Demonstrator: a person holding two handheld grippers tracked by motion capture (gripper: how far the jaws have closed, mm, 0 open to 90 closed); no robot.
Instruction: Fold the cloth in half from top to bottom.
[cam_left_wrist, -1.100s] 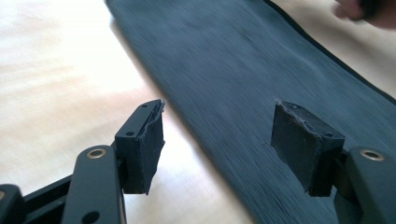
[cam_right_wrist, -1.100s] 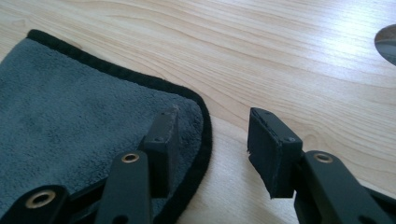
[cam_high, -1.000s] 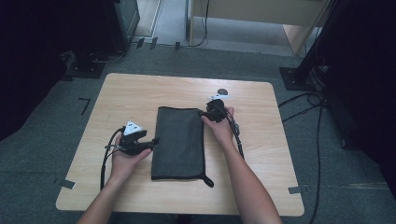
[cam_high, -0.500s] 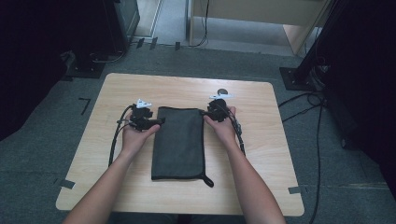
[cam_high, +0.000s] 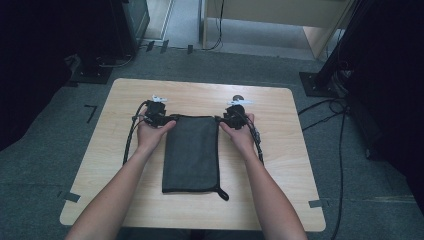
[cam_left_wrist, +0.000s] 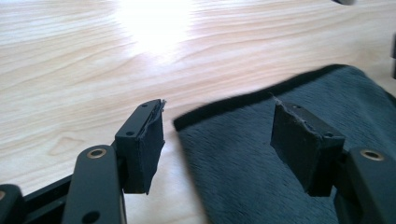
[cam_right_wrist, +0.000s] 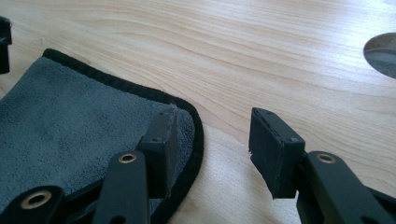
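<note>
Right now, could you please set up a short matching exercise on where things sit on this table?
Things:
1. left hand-held gripper
2. right hand-held gripper
3. dark grey cloth
4. cloth's loop tag

Places:
A. near right corner of the cloth
B. flat on the middle of the table
C. far left corner of the cloth
D. far right corner of the cloth

Pairs: 1-C, 2-D, 3-B, 4-A

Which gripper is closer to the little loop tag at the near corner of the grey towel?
Right. The loop tag sits at the towel's near right corner; the right gripper straddles the far right corner, the left gripper the far left.
</note>
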